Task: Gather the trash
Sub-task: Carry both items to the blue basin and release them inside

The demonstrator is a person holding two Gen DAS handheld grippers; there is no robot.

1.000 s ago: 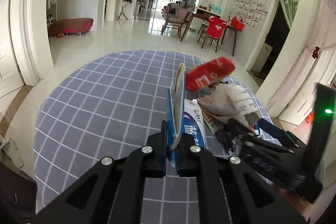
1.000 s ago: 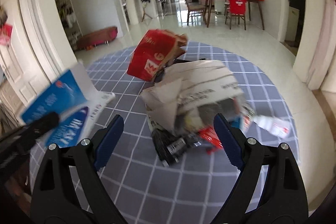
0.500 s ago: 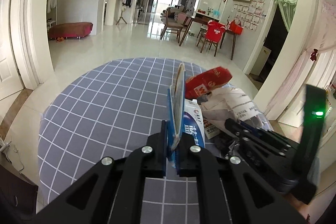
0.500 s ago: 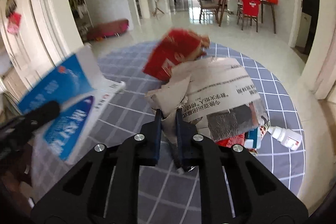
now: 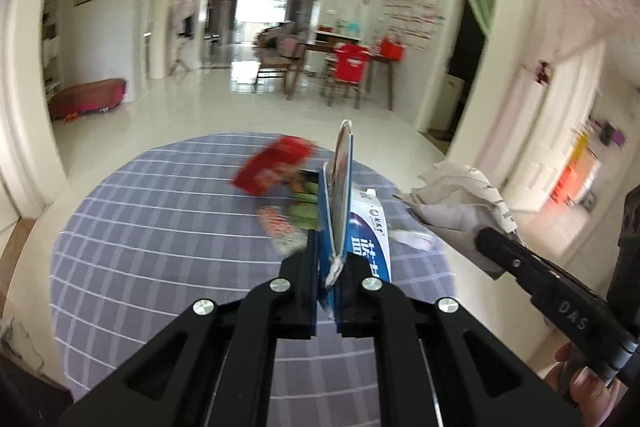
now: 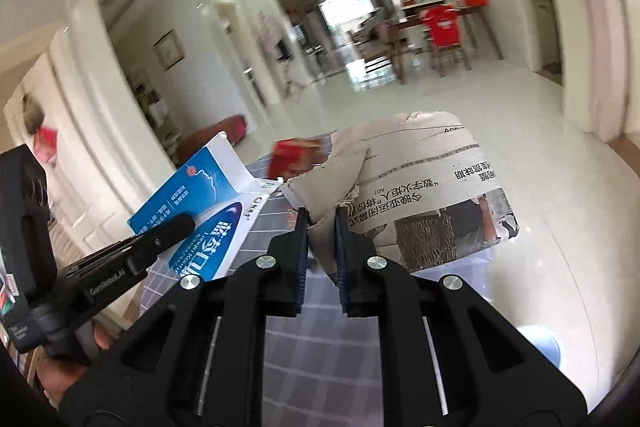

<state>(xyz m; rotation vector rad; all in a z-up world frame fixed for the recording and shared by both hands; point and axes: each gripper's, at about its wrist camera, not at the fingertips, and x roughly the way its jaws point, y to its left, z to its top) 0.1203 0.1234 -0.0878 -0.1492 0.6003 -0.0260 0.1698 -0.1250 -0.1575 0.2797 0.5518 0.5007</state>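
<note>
My left gripper (image 5: 330,259) is shut on a flattened blue and white toothpaste box (image 5: 340,199), held upright above the round table; the box also shows in the right wrist view (image 6: 200,211). My right gripper (image 6: 322,227) is shut on a crumpled newspaper (image 6: 420,187), lifted off the table; the newspaper also shows at the right in the left wrist view (image 5: 460,199). A red packet (image 5: 276,163) and several small wrappers (image 5: 280,227) lie on the table.
The round table has a grey checked cloth (image 5: 160,227). Beyond it is a tiled floor, with a dining table and chairs (image 5: 340,67) far back. A blue bin rim (image 6: 536,343) shows low on the right in the right wrist view.
My right gripper closed on the crumpled newspaper and lifted it up and to the right off the table. My left gripper still holds the toothpaste box and rose slightly.
</note>
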